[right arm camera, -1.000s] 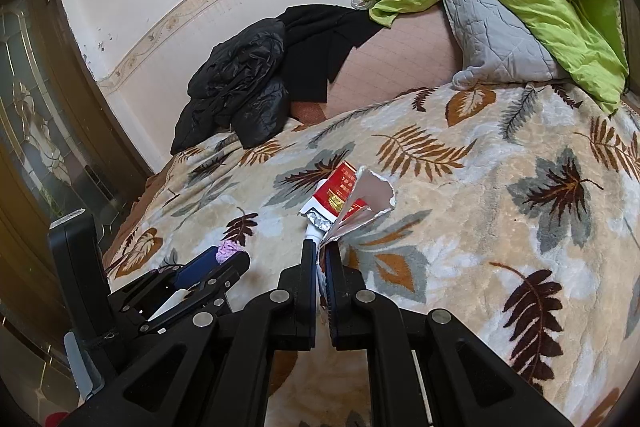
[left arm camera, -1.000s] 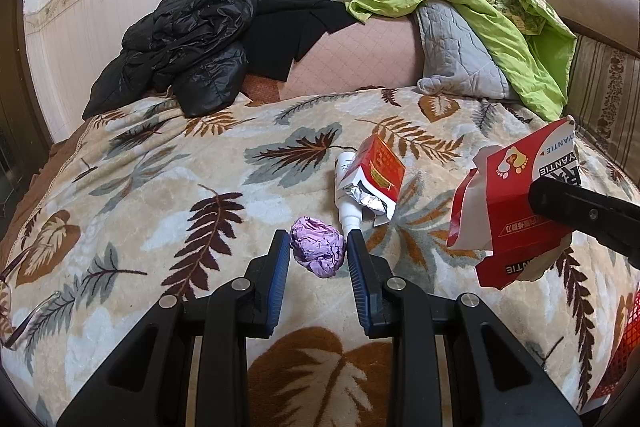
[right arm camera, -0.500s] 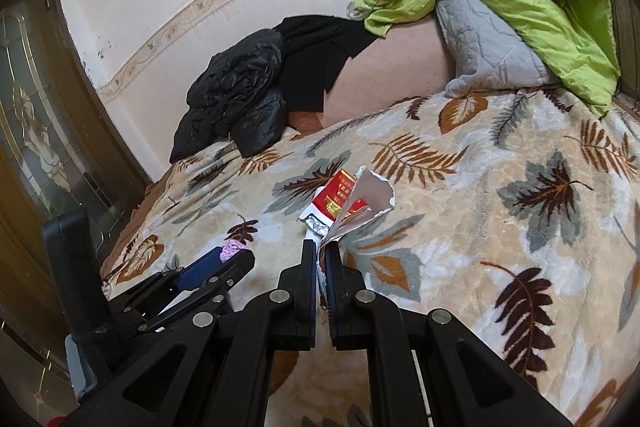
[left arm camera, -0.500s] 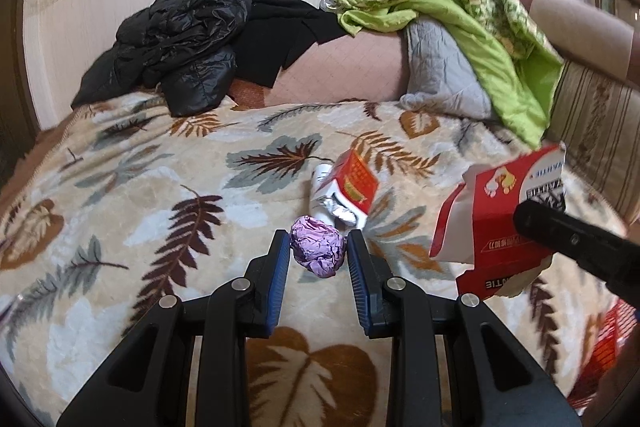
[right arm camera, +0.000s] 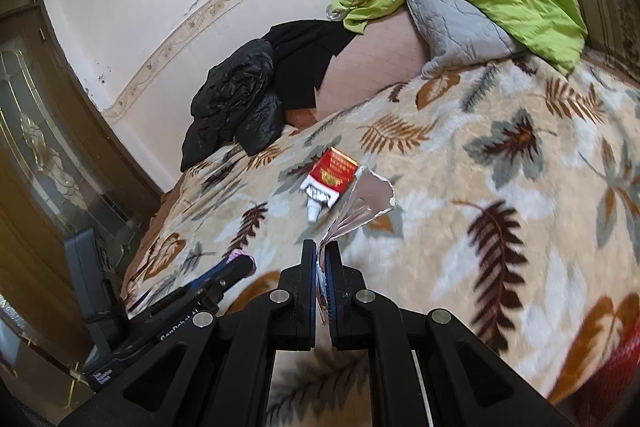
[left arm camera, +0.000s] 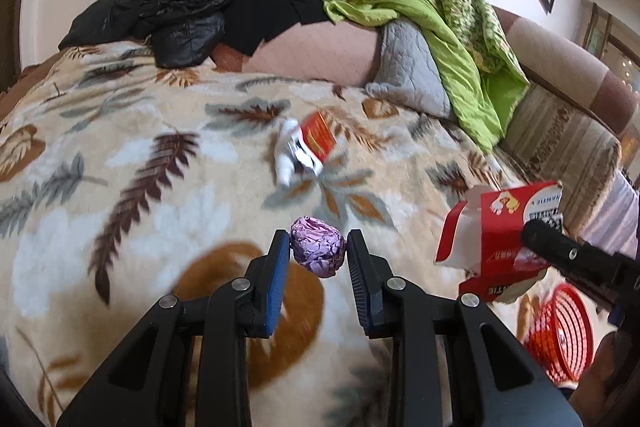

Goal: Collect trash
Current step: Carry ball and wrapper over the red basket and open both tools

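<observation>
My left gripper (left arm camera: 318, 241) is shut on a crumpled purple foil ball (left arm camera: 318, 251), held above the leaf-patterned blanket (left arm camera: 140, 187). To its right, my right gripper (left arm camera: 534, 231) is shut on a torn red and white carton (left arm camera: 492, 239). In the right wrist view the right gripper (right arm camera: 320, 253) pinches that carton (right arm camera: 360, 203) edge-on, its silver inside showing. The left gripper (right arm camera: 240, 265) sits at lower left there, with the purple ball (right arm camera: 237, 253) peeking out. A red pack (left arm camera: 318, 139) (right arm camera: 334, 173) and a white tube (left arm camera: 286, 159) (right arm camera: 314, 211) lie on the blanket.
A red mesh basket (left arm camera: 560, 339) (right arm camera: 612, 367) stands low at the right, beside the bed. Black jackets (left arm camera: 176, 7), a grey cushion (left arm camera: 408, 75) and a green quilt (left arm camera: 452, 27) are heaped at the bed's far side. A dark door (right arm camera: 48, 147) is at the left.
Both grippers have pulled back and swung right with their loads. The red pack and tube now lie farther off, and the red basket has come into view.
</observation>
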### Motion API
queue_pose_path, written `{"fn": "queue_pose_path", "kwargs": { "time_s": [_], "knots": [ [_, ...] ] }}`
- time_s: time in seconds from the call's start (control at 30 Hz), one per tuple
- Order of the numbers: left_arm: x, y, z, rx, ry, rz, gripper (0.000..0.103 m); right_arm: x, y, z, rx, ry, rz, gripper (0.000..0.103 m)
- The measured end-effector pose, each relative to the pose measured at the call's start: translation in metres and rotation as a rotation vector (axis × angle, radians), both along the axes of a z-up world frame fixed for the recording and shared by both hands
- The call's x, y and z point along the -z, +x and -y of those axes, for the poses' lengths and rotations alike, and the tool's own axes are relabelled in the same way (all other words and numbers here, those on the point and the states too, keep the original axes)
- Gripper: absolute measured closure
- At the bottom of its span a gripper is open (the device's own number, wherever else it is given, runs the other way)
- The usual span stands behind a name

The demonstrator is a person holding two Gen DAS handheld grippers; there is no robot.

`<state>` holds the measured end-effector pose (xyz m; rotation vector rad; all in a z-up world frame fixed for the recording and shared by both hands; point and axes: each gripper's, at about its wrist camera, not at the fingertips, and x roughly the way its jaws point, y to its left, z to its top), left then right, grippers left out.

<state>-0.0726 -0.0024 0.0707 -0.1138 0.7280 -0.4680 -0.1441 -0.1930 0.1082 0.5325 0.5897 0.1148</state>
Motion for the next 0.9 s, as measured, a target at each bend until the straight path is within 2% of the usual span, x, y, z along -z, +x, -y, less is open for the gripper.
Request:
{"fn": "queue_pose_path", "kwargs": {
  "time_s": [0.17,0.3,0.6,0.73,0.9],
  "knots": [
    [-0.004,-0.04,0.019,0.067,0.018,0.001,0.075,-0.011,-0.045,0.019,0.004,0.008,0.017,0.098],
    [-0.014,-0.068,0.049,0.157,0.029,0.021,0.075,-0.022,-0.086,0.048,0.052,0.028,0.038,0.098],
    [-0.059,-0.127,0.155,0.456,0.001,0.075,0.075,-0.027,-0.192,0.141,0.286,0.029,0.044,0.098],
    [-0.065,-0.15,0.207,0.582,0.013,0.065,0.075,-0.018,-0.232,0.181,0.398,0.063,0.025,0.098],
    [-0.061,-0.171,0.266,0.695,0.047,0.042,0.075,-0.005,-0.266,0.216,0.494,0.091,-0.001,0.098]
  ]
}}
